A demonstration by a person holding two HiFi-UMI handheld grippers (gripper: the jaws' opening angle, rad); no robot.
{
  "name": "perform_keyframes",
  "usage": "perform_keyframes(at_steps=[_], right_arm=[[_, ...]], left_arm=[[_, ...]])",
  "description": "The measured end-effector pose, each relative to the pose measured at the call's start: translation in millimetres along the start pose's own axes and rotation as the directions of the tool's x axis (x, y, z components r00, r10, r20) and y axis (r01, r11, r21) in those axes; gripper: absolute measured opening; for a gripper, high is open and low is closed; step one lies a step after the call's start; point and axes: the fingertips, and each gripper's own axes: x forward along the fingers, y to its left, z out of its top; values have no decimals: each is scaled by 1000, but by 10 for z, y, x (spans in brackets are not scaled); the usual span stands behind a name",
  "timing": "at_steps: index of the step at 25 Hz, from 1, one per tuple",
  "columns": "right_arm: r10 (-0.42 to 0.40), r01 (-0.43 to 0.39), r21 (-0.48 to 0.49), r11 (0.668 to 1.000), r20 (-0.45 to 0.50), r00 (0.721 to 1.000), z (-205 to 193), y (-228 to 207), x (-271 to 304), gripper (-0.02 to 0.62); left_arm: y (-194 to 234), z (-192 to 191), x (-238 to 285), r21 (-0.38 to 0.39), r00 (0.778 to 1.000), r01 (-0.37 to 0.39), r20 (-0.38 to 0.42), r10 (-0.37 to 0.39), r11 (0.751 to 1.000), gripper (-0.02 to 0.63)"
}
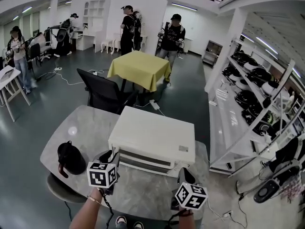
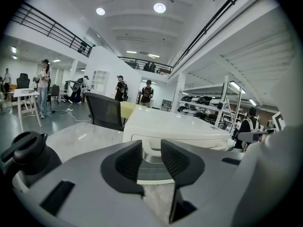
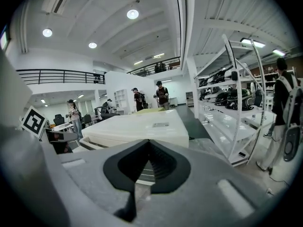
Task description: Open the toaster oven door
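A white toaster oven [image 1: 152,137] stands on the grey marble table [image 1: 90,128], its door facing me. My left gripper [image 1: 110,156] is at the oven's front left corner. In the left gripper view the gripper [image 2: 151,161] is open, and the oven's front [image 2: 180,126] with its pale door handle shows through the gap; the pads [image 2: 129,162] press on nothing. My right gripper [image 1: 185,174] hovers at the oven's front right. In the right gripper view it [image 3: 148,148] is shut with nothing held, and the oven's top [image 3: 137,126] lies just ahead.
A black kettle [image 1: 70,157] sits on the table left of my left gripper, also in the left gripper view [image 2: 28,150]. Behind the table are a black chair [image 1: 102,93] and a yellow-clothed table [image 1: 139,68]. White shelving [image 1: 248,94] with dark gear runs along the right. Several people stand further back.
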Motion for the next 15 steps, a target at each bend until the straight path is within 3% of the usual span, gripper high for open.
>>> perform_keyframes(at_steps=[5,15], right_arm=[[-49,49,20,999,-5,999,-61,-187,-88,5],[-115,115,52,992,-1,993,-97,-388,-213,5]], left_arm=[[21,-1,135,3,998,6,-63,-6,1000,118],[82,16,276,35,994,-25,-110,29,999,118]])
